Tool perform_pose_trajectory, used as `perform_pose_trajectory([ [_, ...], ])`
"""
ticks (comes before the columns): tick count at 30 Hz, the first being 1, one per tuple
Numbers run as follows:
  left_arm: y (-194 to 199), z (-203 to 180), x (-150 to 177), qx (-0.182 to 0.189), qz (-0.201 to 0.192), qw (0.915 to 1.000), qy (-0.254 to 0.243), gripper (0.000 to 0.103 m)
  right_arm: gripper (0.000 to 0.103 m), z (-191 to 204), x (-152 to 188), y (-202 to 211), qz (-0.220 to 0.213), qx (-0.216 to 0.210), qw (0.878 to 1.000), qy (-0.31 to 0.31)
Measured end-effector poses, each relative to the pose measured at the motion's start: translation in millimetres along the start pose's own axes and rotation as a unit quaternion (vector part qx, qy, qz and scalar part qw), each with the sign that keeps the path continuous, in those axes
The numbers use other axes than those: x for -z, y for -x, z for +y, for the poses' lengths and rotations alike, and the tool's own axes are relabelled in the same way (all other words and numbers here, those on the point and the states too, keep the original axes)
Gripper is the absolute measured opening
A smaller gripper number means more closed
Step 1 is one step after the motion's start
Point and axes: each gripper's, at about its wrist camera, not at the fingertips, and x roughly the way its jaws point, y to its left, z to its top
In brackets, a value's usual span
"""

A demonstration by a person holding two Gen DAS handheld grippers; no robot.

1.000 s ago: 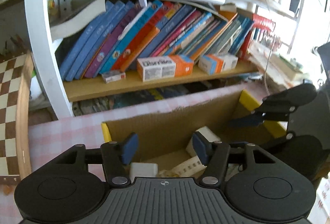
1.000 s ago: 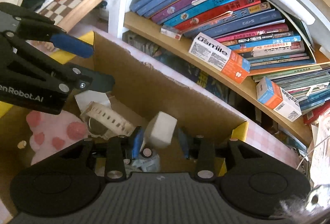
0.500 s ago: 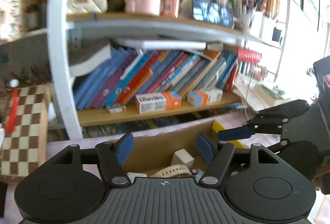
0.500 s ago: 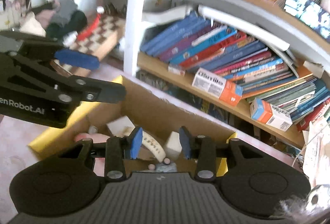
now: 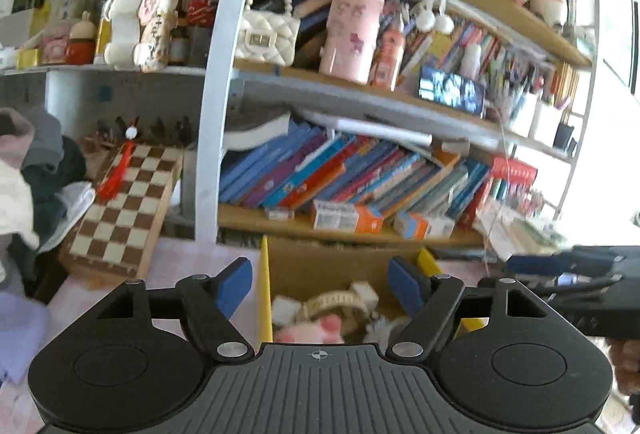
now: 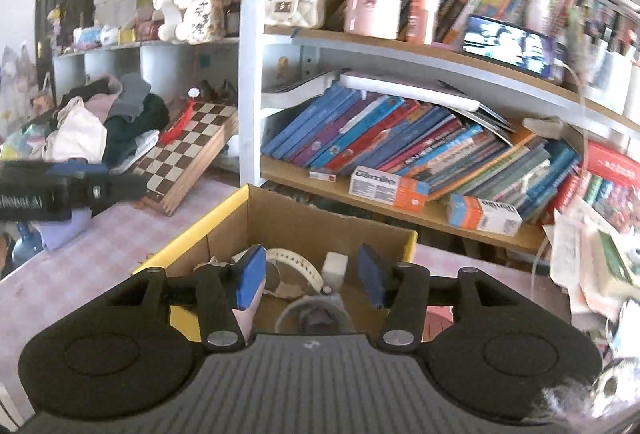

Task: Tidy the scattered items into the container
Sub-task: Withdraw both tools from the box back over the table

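Observation:
A cardboard box with yellow flaps stands on the pink checked table. Inside it lie a pink plush toy, a white watch strap and a small white block. My left gripper is open and empty, above and behind the box. My right gripper is open and empty, also raised over the near side of the box. The right gripper also shows at the right edge of the left wrist view; the left gripper shows at the left edge of the right wrist view.
A bookshelf with leaning books and small cartons stands right behind the box. A folded chessboard leans at the left beside a pile of clothes. Papers are stacked at the right.
Both grippers have risen and pulled back from inside the box. The right gripper let go of the white block, which now lies in the box, and its jaws have opened wider.

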Motion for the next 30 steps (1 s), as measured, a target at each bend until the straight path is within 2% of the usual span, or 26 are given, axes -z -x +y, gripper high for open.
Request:
perform_pose_trajectory([
  [5, 24, -17, 21, -0.015, 0.017, 0.9996, -0.018, 0.078, 0.052, 2, 25, 26, -0.002, 0.004, 1.0, -0.02],
  [8, 37, -24, 37, -0.024, 0.033, 0.9989, -0.021, 0.082, 0.054, 5, 43, 37, 0.012, 0.003, 1.0, -0.029],
  [16, 70, -48, 82, -0.043, 0.068, 0.9966, -0.016, 0.082, 0.058, 8, 95, 73, 0.052, 0.002, 0.997, -0.049],
  [25, 97, -81, 124, -0.038, 0.105, 0.9936, -0.019, 0.083, 0.06, 18, 146, 111, 0.089, 0.015, 0.995, -0.051],
  [30, 105, -91, 140, -0.036, 0.126, 0.9911, -0.02, 0.084, 0.065, 27, 164, 124, 0.103, 0.009, 0.993, -0.048],
])
